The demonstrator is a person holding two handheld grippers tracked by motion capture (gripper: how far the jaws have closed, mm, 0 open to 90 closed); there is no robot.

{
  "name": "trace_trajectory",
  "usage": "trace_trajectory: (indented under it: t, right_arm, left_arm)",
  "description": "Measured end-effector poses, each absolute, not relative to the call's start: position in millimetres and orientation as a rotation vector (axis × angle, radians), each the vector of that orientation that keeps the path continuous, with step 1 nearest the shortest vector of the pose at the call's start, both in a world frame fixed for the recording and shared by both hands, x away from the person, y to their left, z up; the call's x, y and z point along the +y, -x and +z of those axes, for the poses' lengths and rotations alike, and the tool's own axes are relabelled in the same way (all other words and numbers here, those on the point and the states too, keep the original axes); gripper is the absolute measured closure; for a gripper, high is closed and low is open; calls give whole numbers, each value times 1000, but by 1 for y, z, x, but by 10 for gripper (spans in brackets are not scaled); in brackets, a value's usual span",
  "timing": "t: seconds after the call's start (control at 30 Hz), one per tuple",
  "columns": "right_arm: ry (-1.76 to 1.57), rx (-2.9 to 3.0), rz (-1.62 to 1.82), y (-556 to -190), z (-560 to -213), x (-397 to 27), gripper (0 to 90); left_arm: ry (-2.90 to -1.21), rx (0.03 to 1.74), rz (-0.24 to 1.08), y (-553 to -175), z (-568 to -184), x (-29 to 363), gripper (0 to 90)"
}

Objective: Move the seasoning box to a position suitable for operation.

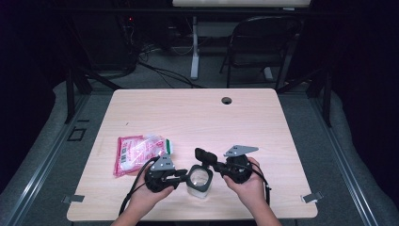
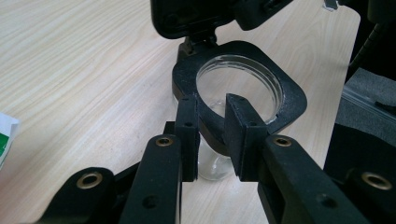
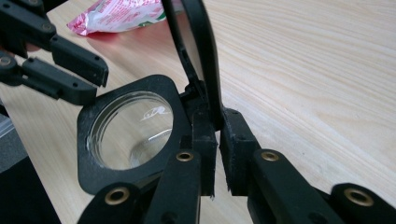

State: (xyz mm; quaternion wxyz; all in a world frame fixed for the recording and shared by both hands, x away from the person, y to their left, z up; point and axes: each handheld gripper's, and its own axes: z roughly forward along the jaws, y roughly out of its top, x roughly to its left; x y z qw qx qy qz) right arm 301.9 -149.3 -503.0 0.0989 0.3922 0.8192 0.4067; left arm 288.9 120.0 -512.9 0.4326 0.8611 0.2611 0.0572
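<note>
A clear jar (image 1: 199, 184) stands near the table's front edge, topped by a black square collar (image 2: 290, 99) with a round opening. Its hinged black lid (image 3: 201, 46) is flipped up on end. My left gripper (image 2: 212, 106) comes in from the left and is shut on the collar's near edge, one pad on each side of the rim. My right gripper (image 3: 217, 122) is shut on the raised lid just above the hinge. In the high view the left gripper (image 1: 185, 173) and right gripper (image 1: 215, 164) meet over the jar, each held by a hand.
A red and white snack packet (image 1: 137, 153) lies on the wooden table (image 1: 188, 117) to the left of the jar. A small round hole (image 1: 227, 100) sits near the table's far edge. A folding chair (image 1: 263, 42) stands beyond the table.
</note>
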Motion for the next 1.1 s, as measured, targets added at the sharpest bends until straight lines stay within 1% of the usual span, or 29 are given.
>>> trace_trajectory:
  t: [0.53, 0.73, 0.9, 1.1]
  right_arm:
    - [-1231, 2404, 1300, -317, -508, -146, 811]
    - [-1240, 2392, 1326, -316, -508, -148, 746]
    - [-1245, 2358, 1374, -315, -504, -150, 732]
    - [-1247, 2340, 1342, -315, -503, -152, 703]
  left_arm:
    - [-2142, 631, 118, -282, -514, 113, 753]
    - [-2141, 632, 115, -282, -514, 113, 752]
    - [-2138, 633, 114, -282, -515, 113, 751]
    - [-2142, 634, 125, -282, -514, 113, 747]
